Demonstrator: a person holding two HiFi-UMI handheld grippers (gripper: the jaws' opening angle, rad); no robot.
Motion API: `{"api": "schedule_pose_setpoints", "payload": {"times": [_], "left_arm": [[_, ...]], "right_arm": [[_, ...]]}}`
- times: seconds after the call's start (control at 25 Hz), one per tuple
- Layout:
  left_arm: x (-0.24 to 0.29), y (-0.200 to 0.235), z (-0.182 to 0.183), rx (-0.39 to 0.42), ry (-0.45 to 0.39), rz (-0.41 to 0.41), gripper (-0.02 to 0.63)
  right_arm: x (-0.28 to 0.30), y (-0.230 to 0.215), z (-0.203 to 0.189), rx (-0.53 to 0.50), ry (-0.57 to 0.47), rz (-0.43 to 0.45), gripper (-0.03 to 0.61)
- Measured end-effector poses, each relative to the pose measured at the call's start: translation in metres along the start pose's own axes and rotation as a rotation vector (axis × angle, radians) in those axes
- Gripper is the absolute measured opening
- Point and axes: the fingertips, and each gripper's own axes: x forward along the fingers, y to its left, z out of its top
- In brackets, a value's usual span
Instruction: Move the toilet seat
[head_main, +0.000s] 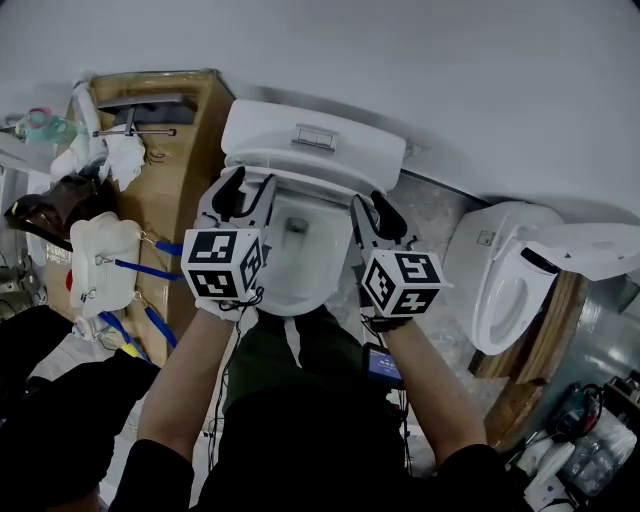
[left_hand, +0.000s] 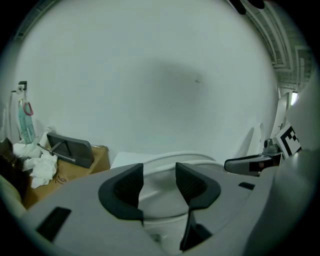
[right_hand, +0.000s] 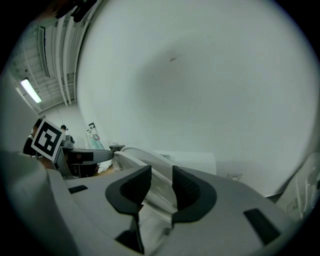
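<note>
Toilets, two: the near toilet (head_main: 285, 285) and the far toilet (head_main: 468, 258) off to the right. Seats also two, the near toilet seat (right_hand: 161, 186) and the far seat (head_main: 497, 312); cistern (head_main: 310, 140) one. Claws, two, the left claw (head_main: 250, 185) and the right claw (head_main: 373, 207); marker cubes two, the left cube (head_main: 225, 262) and the right cube (head_main: 402, 280); cardboard box (head_main: 185, 190) one.

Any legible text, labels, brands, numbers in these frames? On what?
No legible text anywhere.
Black-and-white marker cubes on left tool and right tool: square patterns only, no letters.
Brown cardboard box: dark scribble, unreadable.
Small blue-lit screen at the person's waist: too small to read.
</note>
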Motion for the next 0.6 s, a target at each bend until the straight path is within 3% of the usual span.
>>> {"api": "schedule_pose_setpoints", "payload": {"times": [0.6], "left_arm": [[0.012,-0.001,0.005,-0.005,0.006,-0.006,0.213]], "right_arm": [[0.009,-0.006,0.006,0.006,0.004,0.001,0.152]]}}
